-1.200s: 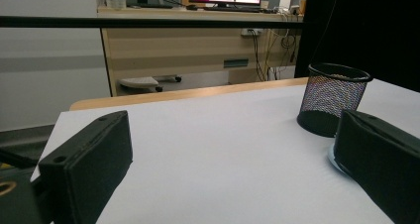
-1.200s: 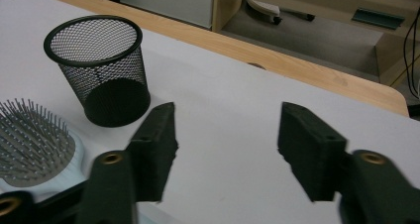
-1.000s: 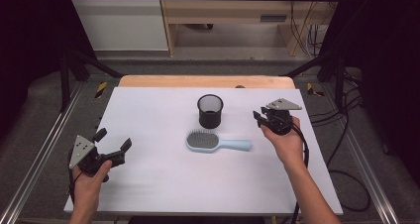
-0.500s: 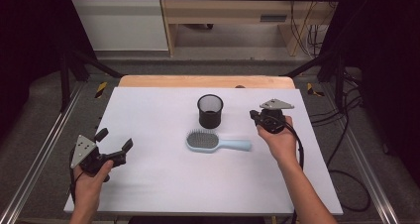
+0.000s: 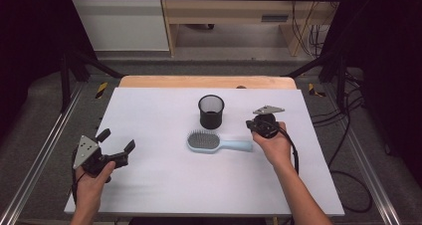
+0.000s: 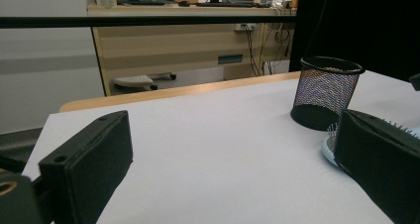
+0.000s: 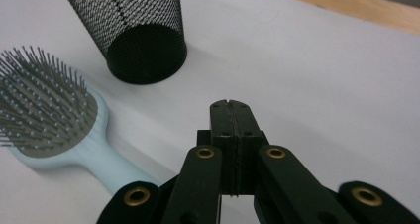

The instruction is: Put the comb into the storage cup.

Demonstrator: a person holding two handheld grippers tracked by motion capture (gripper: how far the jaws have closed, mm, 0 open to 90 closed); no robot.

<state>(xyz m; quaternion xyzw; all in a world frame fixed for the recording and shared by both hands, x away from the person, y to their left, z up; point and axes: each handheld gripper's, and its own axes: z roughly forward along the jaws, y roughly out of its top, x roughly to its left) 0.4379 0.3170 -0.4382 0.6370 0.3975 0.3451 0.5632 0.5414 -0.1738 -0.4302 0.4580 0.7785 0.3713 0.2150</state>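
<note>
A light-blue hairbrush (image 5: 219, 142) lies flat on the white table (image 5: 164, 185), bristles up, its oval head toward the person's left and its handle running to the right. The right gripper (image 5: 252, 126) hangs just above the far end of that handle, held in the right hand (image 5: 271, 144), with its grey plate on top and its cable looping down past the wrist. Its jaws have just been closing and now stand pressed together with nothing between them; the right gripper view shows the two black jaws meeting along one seam over bare table, while the hairbrush (image 7: 59, 130) lies off to the left of the closed tips, its handle passing close beside and below them without being pinched. A black mesh cup (image 5: 211, 111) stands upright just behind the brush head, near it but apart, and in the right gripper view it rises beyond the bristles. The left gripper (image 5: 119, 145) is well apart from the brush, near the table's left front, held low in the left hand (image 5: 92, 177); its jaws are spread wide and empty. In the left gripper view the two black jaws frame open table, with the mesh cup (image 6: 324, 92) at right and a sliver of the brush head peeking out behind the right-side jaw.
</note>
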